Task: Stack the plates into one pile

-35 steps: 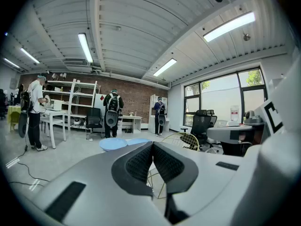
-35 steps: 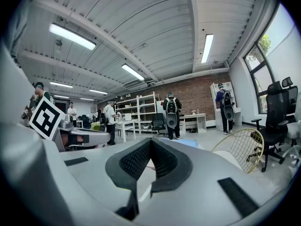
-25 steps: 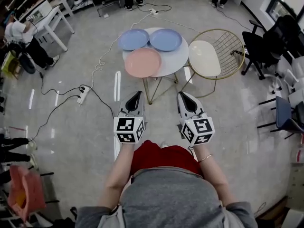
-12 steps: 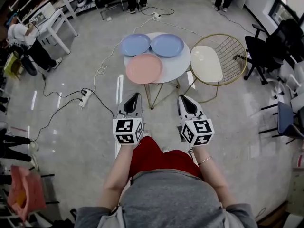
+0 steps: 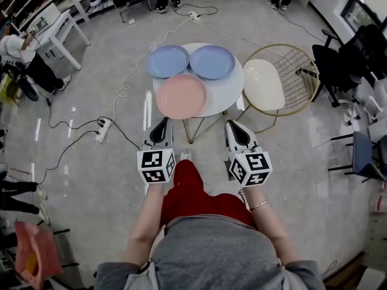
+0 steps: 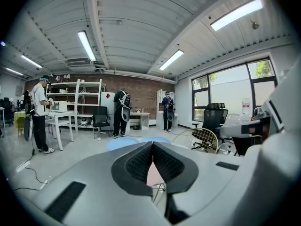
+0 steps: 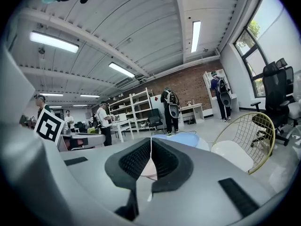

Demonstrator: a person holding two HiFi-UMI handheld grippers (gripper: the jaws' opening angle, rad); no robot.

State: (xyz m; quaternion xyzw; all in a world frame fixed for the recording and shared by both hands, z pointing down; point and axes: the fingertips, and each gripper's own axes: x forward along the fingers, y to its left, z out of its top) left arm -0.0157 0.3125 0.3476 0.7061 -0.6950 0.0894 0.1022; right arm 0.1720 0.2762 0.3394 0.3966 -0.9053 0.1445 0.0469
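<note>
Gap is shrinking: left tool [image 5: 161, 122] and right tool [image 5: 233, 125], both shut and empty, are nearing the surface [image 5: 227, 93], where pink plate [image 5: 181, 95] and blue plates [image 5: 168, 61] [image 5: 211, 61] are lying unstacked.

No word, number or brand name can be read in any of the views. The only printed signs are the black-and-white square patterns on the cube [image 5: 156, 165] of the left gripper [image 5: 162, 123] and on the cube [image 5: 251, 168] of the right gripper [image 5: 233, 125]; these are code patterns, not letters. One such pattern also shows at the left side of the right gripper view, again without any text.
</note>
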